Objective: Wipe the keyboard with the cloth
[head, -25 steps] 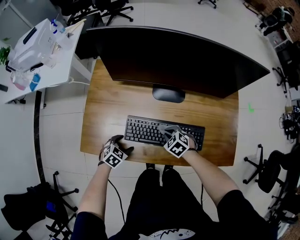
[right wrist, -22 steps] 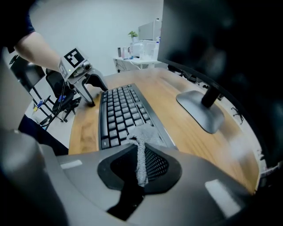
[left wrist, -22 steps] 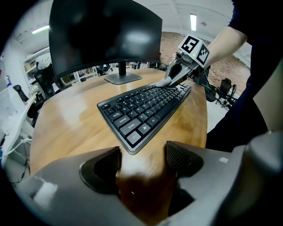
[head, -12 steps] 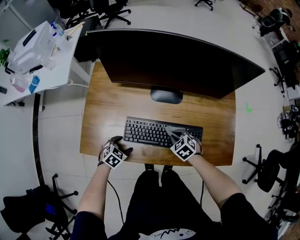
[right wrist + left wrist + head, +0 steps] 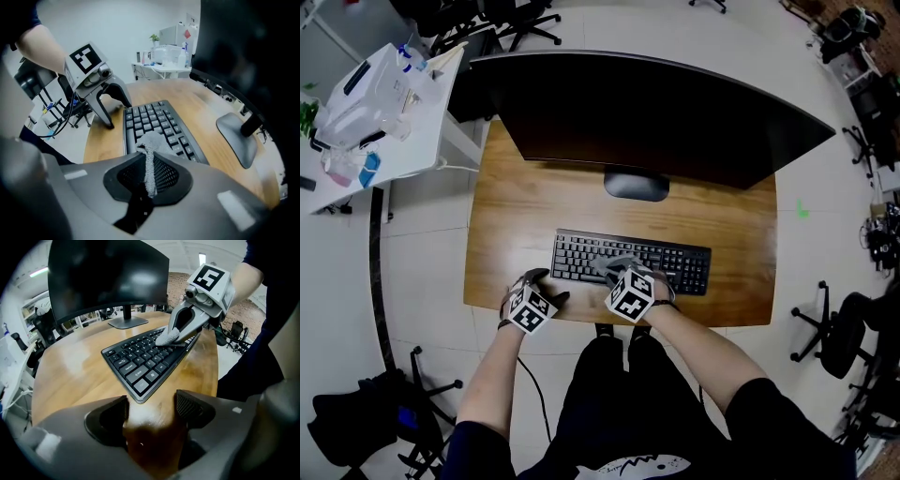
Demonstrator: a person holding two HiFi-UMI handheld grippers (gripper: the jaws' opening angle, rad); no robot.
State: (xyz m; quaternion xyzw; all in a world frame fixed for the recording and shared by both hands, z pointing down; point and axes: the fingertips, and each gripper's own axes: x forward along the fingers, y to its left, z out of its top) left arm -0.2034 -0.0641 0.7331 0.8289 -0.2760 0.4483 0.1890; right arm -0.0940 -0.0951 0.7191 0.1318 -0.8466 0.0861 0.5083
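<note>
Two claws meet at a black keyboard [image 5: 675,267] on our wooden surface [image 5: 516,220], in front of a wide dark monitor [image 5: 656,112]. Our right claw [image 5: 149,176] is clenched on a grey cloth [image 5: 151,140]. One fold is pinched between the ribbed pads, and the loose bunch spills forward onto the keys around the middle of the board. Our left claw [image 5: 150,411] stands released, jaws apart with only bare wood between them, just beside the keyboard's near left corner. It grips nothing, and in the right gripper view its tips appear to rest on the surface.

We judge the wiping itself to be the step in hand; how much of the board is already clean we cannot tell. The next move calls for dragging the cloth sideways along the rows under light, even pressure. It must ride low enough for contact, yet not so hard that keys snag the fabric or the board slides. The left claw sits well placed to steady that end if needed.
</note>
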